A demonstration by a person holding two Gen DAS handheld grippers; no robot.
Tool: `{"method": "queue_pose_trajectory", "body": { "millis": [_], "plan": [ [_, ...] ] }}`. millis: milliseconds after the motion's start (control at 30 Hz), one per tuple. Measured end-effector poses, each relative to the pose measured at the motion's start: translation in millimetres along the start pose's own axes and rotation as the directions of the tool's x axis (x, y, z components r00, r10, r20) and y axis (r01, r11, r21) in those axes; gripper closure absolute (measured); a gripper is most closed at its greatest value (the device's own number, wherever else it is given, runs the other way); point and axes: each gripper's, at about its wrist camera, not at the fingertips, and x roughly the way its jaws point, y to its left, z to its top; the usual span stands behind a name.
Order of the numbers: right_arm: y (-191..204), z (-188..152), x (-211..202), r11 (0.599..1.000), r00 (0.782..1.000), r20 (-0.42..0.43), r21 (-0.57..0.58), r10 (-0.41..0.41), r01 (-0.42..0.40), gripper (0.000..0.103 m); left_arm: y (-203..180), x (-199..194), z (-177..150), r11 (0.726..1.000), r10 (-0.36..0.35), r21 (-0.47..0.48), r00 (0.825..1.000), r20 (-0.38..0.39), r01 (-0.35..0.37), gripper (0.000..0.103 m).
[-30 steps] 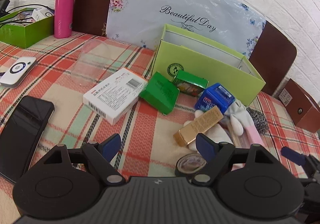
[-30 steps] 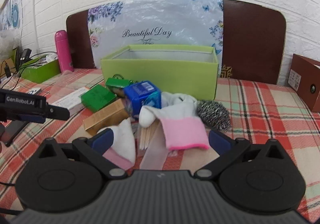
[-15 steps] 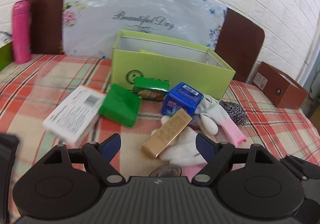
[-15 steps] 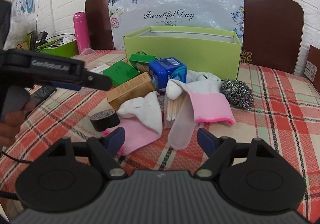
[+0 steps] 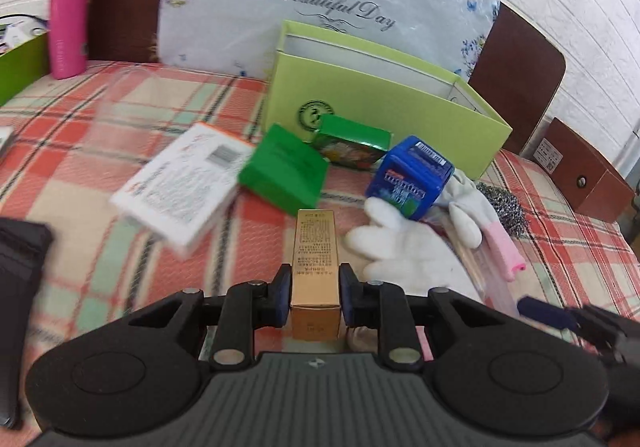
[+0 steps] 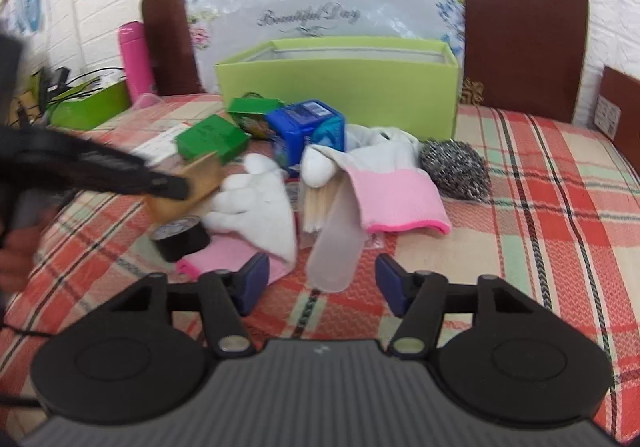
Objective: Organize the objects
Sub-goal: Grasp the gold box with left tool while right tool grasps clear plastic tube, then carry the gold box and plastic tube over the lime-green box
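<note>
My left gripper [image 5: 315, 297] is shut on a long gold box [image 5: 316, 259], holding its near end; the box points toward the open lime-green box [image 5: 380, 119]. In the right wrist view the left gripper [image 6: 168, 183] shows at left with the gold box [image 6: 192, 187] in it. My right gripper [image 6: 318, 281] is open and empty, just in front of white-and-pink gloves [image 6: 396, 187] and a clear pack of toothpicks [image 6: 332, 239]. A blue box [image 5: 412, 177], two green boxes [image 5: 284, 171] and a white medicine box [image 5: 188, 187] lie before the lime box.
A black tape roll [image 6: 180, 237] and a steel scourer [image 6: 456, 169] lie on the plaid cloth. A pink bottle [image 5: 68, 11] and a green tray [image 5: 20, 63] stand at far left, a brown box [image 5: 584, 171] at right, a black phone [image 5: 16, 287] near left.
My left gripper moved onto the gold box and shut on it; it was open before. My right gripper edged closer to the gloves and stayed open.
</note>
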Motion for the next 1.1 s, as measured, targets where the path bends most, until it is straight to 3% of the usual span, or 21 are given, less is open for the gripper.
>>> {"method": "queue_pose_trajectory", "body": {
  "millis": [133,167,200,433,500,633,1100],
  "plan": [
    [-14.4,3.3,14.4,0.997,1.000,-0.014,0.074,-0.002,0.003,0.059,4.4,-13.7,-14.1,1.000,0.003,0.000,0.999,-0.033,-0.003,0.078],
    [-15.9,3.6,17.3,0.997,1.000,-0.018,0.075,-0.005,0.006,0.070,3.0,-14.8,-17.4,1.000,0.001,0.001,0.999,-0.043,-0.001,0.078],
    [-17.3,3.5,19.7,0.997,1.000,-0.025,0.074,-0.003,0.004,0.075,1.9,-15.7,-20.2,1.000,0.001,0.002,0.999,-0.050,-0.001,0.078],
    [-28.0,-17.2,-15.4,0.999,0.996,-0.083,-0.026,0.033,-0.035,0.076,-3.6,-13.5,-22.5,1.000,0.019,0.013,0.999,-0.048,-0.018,0.078],
    [-33.0,-28.0,-31.0,0.997,0.993,-0.112,-0.055,0.049,-0.055,0.076,-3.8,-11.1,-21.8,0.999,0.029,0.016,0.998,-0.049,-0.028,0.073],
    [-37.8,-36.6,-48.5,0.996,0.991,-0.119,-0.046,0.066,-0.072,0.075,-6.4,-3.0,-19.0,0.998,0.054,0.027,0.997,-0.051,-0.053,0.069],
    [-32.4,-18.1,-16.5,0.999,0.996,-0.086,-0.048,0.018,-0.022,0.072,-7.4,6.1,-13.9,0.996,0.073,0.047,0.996,-0.046,-0.071,0.070]
  ]
}}
